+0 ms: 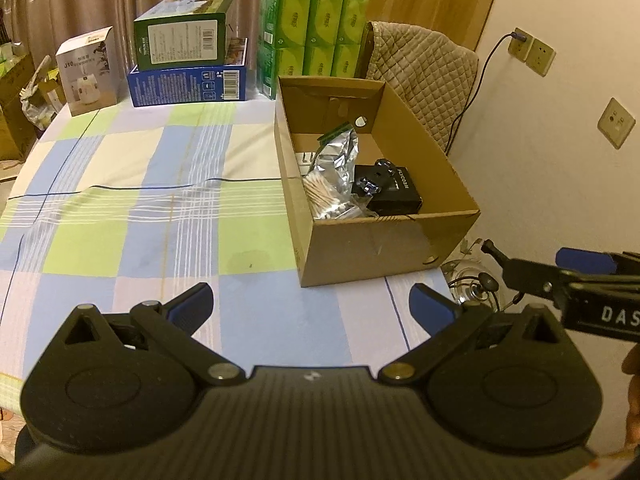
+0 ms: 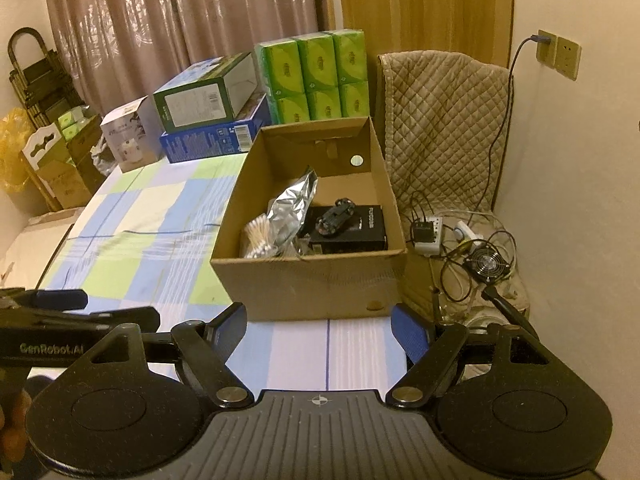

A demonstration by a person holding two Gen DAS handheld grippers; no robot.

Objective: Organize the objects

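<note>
An open cardboard box (image 1: 372,246) (image 2: 312,280) stands on the checked tablecloth near the table's right edge. Inside lie a silver foil pouch (image 1: 338,156) (image 2: 294,204), a bundle of cotton swabs (image 1: 322,196) (image 2: 258,240), a black box (image 1: 394,194) (image 2: 356,232) and a small dark toy car (image 2: 336,214) (image 1: 370,186) on top of it. My left gripper (image 1: 312,304) hovers open over the cloth in front of the box, nothing between its fingers. My right gripper (image 2: 318,320) is also open and empty, just before the box's near wall.
Stacked cartons (image 1: 188,60), green tissue packs (image 1: 316,32) and a small white box (image 1: 90,72) line the table's far edge. A quilted chair (image 2: 444,120) stands right of the table, with a power strip, cables and a small fan (image 2: 490,264) below. Bare tablecloth (image 1: 140,208) spreads to the left.
</note>
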